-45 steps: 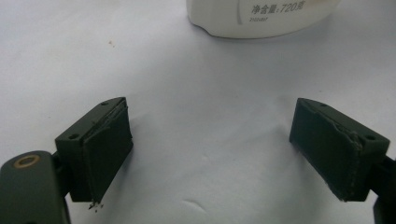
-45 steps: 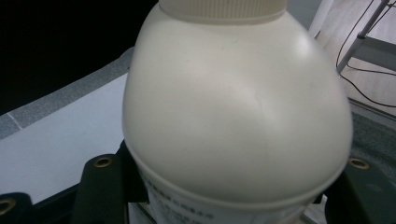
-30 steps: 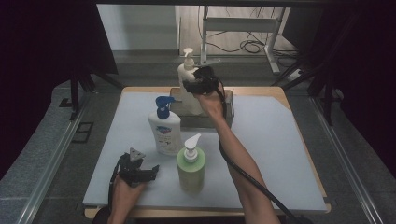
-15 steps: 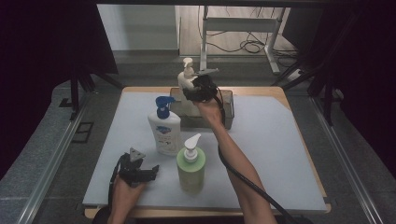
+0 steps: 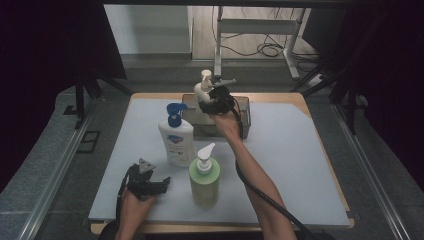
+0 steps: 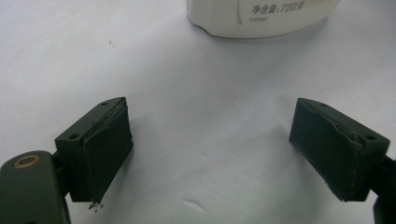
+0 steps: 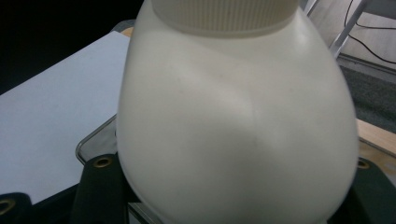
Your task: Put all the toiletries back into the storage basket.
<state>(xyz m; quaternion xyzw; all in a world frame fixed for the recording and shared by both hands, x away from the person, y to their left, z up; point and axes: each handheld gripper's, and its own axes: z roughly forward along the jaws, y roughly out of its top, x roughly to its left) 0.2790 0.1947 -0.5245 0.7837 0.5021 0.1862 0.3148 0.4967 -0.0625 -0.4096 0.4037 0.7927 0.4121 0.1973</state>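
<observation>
My right gripper (image 5: 212,100) is shut on a cream pump bottle (image 5: 202,90) and holds it upright over a clear tray (image 5: 245,106) at the back of the mat. In the right gripper view the cream bottle's belly (image 7: 233,116) sits between the two jaws of the right gripper (image 7: 233,198). My left gripper (image 5: 158,183) rests low at the front left, open and holding nothing. In the left gripper view the left gripper (image 6: 224,154) shows bare mat between its pads, with the base of a white bottle (image 6: 261,18) just ahead.
A white bottle with a blue pump (image 5: 176,140) stands mid-left on the grey mat (image 5: 300,165). A green bottle with a white pump (image 5: 204,177) stands in front of it. Dark curtains flank the table; a stand and cables lie beyond the far edge.
The right gripper has come down a little toward the tray with the cream bottle in it. The left gripper has stayed where it was.
</observation>
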